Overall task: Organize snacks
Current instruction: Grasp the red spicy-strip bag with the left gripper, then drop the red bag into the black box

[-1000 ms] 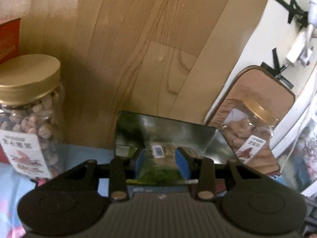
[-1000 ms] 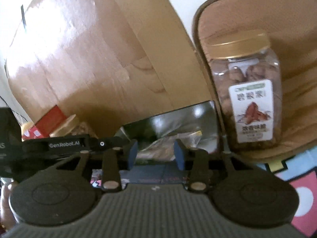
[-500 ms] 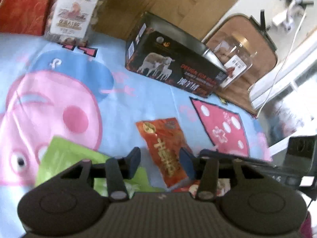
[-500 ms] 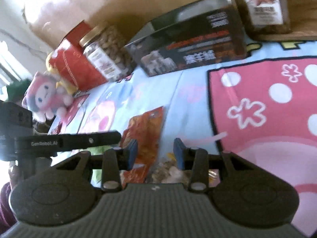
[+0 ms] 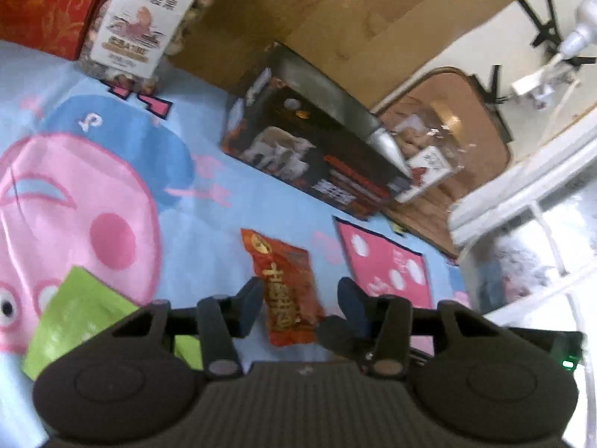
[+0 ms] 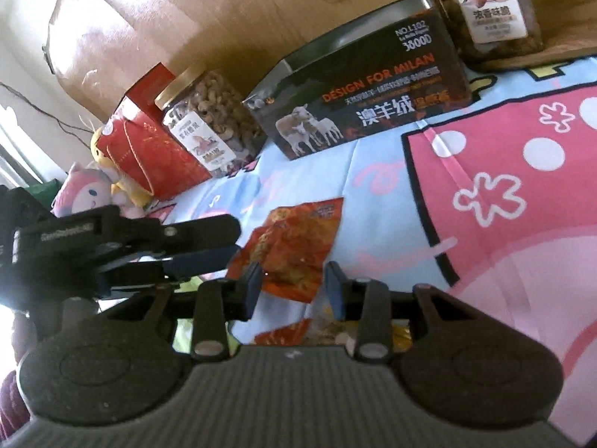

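Note:
A red-orange snack packet (image 5: 287,287) lies flat on the cartoon blanket (image 5: 209,201); it also shows in the right wrist view (image 6: 298,246). My left gripper (image 5: 300,304) is open and empty, its fingers on either side of the packet's near end. My right gripper (image 6: 293,289) is open and empty just above the same packet. A green packet (image 5: 78,317) lies at the lower left. More snack packets (image 6: 335,330) lie under the right gripper. The open black box (image 6: 358,86) stands at the blanket's far edge.
A nut jar (image 6: 209,127) and a red box (image 6: 149,145) stand left of the black box. Another nut jar (image 6: 485,7) sits on a brown cushion (image 5: 459,119) to its right. A wooden board rises behind. Plush toys (image 6: 93,190) lie far left.
Both grippers have pulled back from over the black box and come down to the blanket. They now hover at the red-orange packet. Both stay open.

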The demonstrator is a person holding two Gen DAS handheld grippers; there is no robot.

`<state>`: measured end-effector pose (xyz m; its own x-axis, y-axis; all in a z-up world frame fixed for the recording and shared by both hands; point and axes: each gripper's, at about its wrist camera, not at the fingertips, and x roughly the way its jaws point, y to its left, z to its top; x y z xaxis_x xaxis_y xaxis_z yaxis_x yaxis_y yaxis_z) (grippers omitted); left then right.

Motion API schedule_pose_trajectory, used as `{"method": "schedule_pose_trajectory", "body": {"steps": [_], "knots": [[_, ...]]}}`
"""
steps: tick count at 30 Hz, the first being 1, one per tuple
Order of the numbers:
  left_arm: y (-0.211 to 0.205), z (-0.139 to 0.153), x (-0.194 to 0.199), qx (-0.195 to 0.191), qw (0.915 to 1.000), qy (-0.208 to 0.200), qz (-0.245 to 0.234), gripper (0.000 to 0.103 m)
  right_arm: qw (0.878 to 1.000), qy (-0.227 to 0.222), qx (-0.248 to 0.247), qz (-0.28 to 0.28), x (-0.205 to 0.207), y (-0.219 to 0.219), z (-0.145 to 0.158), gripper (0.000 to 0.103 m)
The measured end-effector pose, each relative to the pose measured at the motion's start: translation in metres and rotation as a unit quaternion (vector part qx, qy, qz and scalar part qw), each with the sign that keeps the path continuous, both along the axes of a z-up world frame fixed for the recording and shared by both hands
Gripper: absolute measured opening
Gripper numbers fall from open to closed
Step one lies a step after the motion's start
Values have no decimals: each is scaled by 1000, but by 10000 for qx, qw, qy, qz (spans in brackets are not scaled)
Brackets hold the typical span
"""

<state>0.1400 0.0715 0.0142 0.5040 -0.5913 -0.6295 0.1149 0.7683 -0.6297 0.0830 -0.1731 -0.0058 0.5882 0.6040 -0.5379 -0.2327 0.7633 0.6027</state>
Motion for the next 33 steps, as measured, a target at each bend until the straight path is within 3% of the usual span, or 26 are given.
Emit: {"method": "schedule_pose_trajectory", "body": {"steps": [2, 5, 9, 11, 14, 18, 21, 24, 26, 28, 33], "knots": [[4, -8, 6, 40, 9999, 119, 45, 45, 9997, -130, 213, 80, 0, -1, 4, 41], [15, -19, 12, -362, 9991, 225, 72, 45, 9986, -194, 490, 103, 5, -5, 7, 41], [21, -23, 15, -533, 9982, 257, 119, 40, 9901, 301, 1354, 225, 23, -14, -5, 40], [24, -26, 16, -621, 9977, 264, 97, 39, 9903, 414, 1309, 202, 28, -9, -9, 37], [30, -29, 16, -755, 9967, 281, 90, 38, 9930, 699, 955, 71, 37, -2, -20, 21], [39, -30, 16, -927, 9949, 364, 139, 42, 9877, 814, 1332, -7, 39, -9, -23, 16], [48, -22, 11, -980, 9948, 187, 226, 52, 9732, 1065, 2038, -59, 37, -26, -31, 16], [47, -16, 10, -1313, 9912, 126, 52, 52, 9502, 1146, 2897, 59, 33, -39, -36, 16], [38, -10, 9, -1427, 9897, 75, -118, 47, 9444, 1078, 3105, 111, 32, -40, -33, 16], [27, 2, 10, -1321, 9910, -116, -182, 26, 9473, 973, 3046, 186, 33, -37, -25, 16], [9, 37, 39, -1057, 9926, -510, -315, 27, 9662, 443, 2536, 113, 54, -37, 16, 16]]}}
